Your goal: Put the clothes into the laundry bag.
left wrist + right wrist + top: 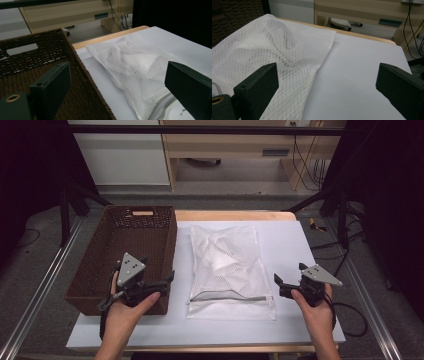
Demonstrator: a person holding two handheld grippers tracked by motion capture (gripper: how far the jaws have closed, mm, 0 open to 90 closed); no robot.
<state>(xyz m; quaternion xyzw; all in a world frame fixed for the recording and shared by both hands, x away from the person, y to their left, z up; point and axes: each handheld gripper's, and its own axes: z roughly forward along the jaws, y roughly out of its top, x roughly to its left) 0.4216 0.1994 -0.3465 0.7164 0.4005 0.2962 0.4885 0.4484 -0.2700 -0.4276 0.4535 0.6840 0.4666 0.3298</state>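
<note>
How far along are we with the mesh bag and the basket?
Barely begun. The white mesh bag lies flat on the table beside the brown basket, zipper end nearest the person. Left claw and right claw hover open, holding nothing. Gripping and moving the bag remain.

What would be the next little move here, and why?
Probably bring both hand-held grippers, left and right, inward to the white mesh laundry bag's near edge. Both are open and apart from it, and the brown wicker basket sits beside it.

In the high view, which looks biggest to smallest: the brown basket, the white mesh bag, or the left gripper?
1. Brown basket, slightly larger.
2. White mesh bag, close behind.
3. Left gripper, far smaller, though it is nearer the camera.
</note>
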